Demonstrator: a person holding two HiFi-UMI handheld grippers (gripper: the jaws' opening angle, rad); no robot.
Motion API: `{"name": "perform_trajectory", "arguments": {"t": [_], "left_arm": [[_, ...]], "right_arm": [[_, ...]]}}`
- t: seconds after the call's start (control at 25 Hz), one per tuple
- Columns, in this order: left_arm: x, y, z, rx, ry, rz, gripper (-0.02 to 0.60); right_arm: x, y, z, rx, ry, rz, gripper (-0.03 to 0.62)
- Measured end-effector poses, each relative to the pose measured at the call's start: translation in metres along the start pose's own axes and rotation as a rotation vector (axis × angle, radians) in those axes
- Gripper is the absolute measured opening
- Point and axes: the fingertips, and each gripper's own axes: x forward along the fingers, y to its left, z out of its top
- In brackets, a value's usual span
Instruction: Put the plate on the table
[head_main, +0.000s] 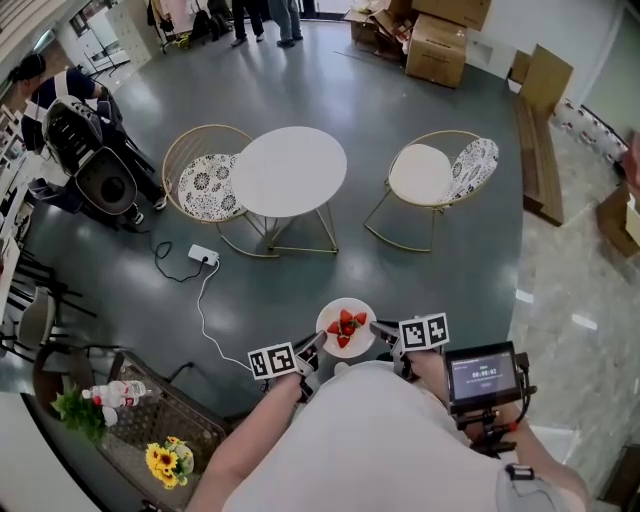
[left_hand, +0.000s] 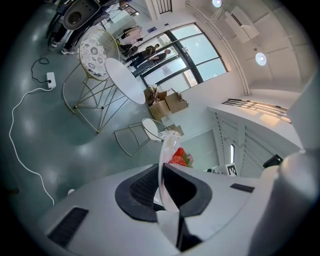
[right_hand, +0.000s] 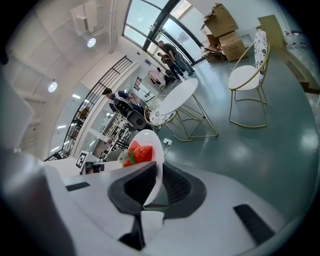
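**Grey floor (head_main: 420, 270), plate held short of the desk**

On the floor stands a round white desk (head_main: 289, 170) between two wire chairs (head_main: 205, 185) (head_main: 440, 172). Well apart from it, close to the person, a white plate (head_main: 350, 303) of strawberries (head_main: 346, 328) hangs above the floor. The left gripper (head_main: 312, 348) has its jaws clamped on the plate's left rim, and the right gripper (head_main: 382, 330) has its jaws clamped on the right rim.
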Motion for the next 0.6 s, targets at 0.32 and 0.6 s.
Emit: {"name": "perform_trajectory", "arguments": {"t": [0.32, 0.6], "left_arm": [[-0.002, -0.001, 0.003, 0.003, 0.001, -0.009, 0.017], [0.010, 0.002, 0.004, -0.024, 0.003, 0.015, 0.017]], "right_arm": [[0.000, 0.004, 0.001, -0.001, -0.012, -0.004, 0.023], [0.001, -0.009, 0.008, 0.027, -0.012, 0.016, 0.023]]}}
